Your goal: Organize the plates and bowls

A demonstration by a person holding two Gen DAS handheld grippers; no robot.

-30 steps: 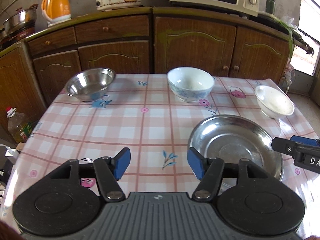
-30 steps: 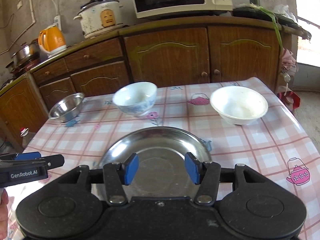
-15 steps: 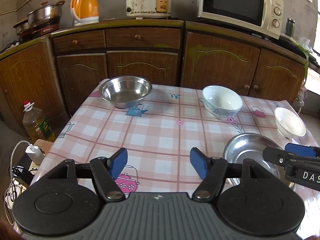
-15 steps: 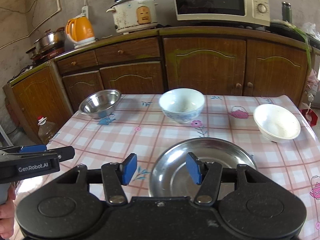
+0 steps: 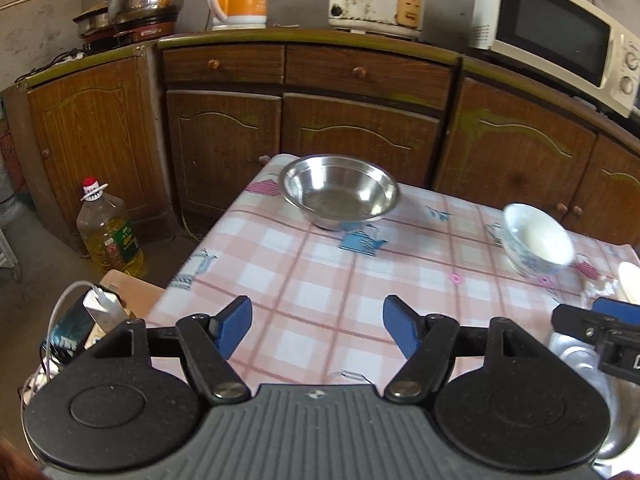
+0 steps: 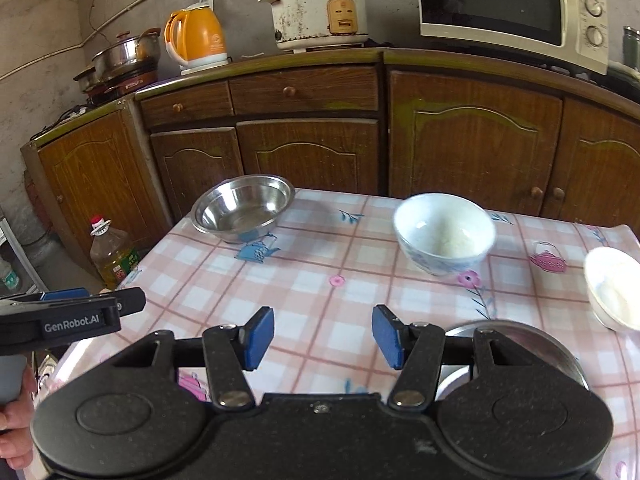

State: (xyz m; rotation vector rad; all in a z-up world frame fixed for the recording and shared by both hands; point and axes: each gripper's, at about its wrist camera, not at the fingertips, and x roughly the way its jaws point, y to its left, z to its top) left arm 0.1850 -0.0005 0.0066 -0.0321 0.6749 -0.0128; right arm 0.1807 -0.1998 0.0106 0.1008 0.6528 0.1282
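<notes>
Hovering over the glossy checked desk (image 5: 320, 264), the left gripper (image 5: 317, 330) is opening with nothing between its blue pads, a round steel bowl (image 5: 340, 192) ahead of it. The right gripper (image 6: 323, 336), spread and empty, faces a blue-patterned ceramic bowl (image 6: 444, 232); a shiny steel plate (image 6: 520, 344) lies just right. "GenRobot.AI" marks the left gripper's side.

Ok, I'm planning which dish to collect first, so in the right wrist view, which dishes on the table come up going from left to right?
Steel bowl → blue-patterned white bowl → steel plate, partly hidden behind the gripper → plain white bowl at the right edge.
</notes>
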